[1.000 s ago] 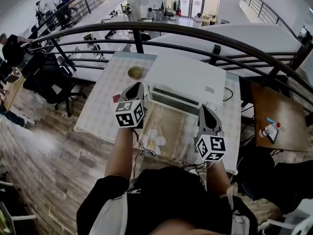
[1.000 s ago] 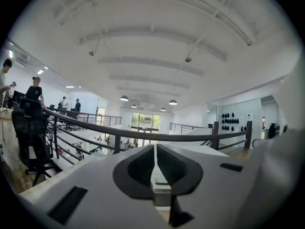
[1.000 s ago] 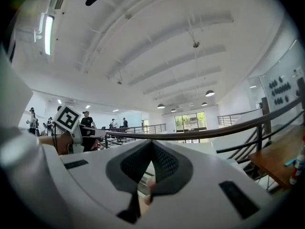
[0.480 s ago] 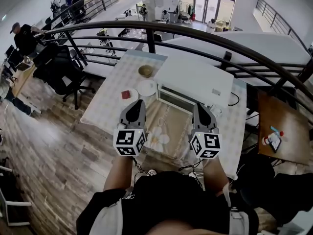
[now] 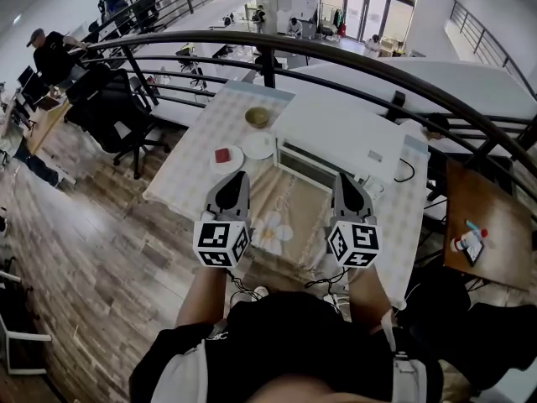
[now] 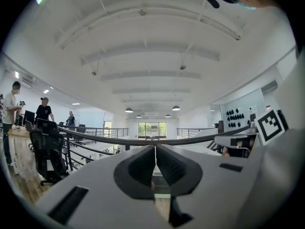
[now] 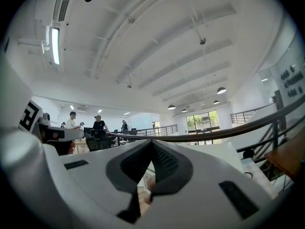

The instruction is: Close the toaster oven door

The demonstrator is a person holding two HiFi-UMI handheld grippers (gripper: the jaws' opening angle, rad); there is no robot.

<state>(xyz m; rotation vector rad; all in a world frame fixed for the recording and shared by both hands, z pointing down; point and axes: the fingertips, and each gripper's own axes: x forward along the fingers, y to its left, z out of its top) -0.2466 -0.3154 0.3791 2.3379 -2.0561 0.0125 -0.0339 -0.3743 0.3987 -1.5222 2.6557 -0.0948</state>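
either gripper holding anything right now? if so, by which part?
Nothing is held. Left gripper: jaws together, nothing between them. Right gripper: the same.

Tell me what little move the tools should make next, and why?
Probably ease the right tool forward to the front of the toaster oven. Both it and the left tool are shut, empty, and hang short of the oven; shut tips suit pushing. From above I can't tell whether its door is up.
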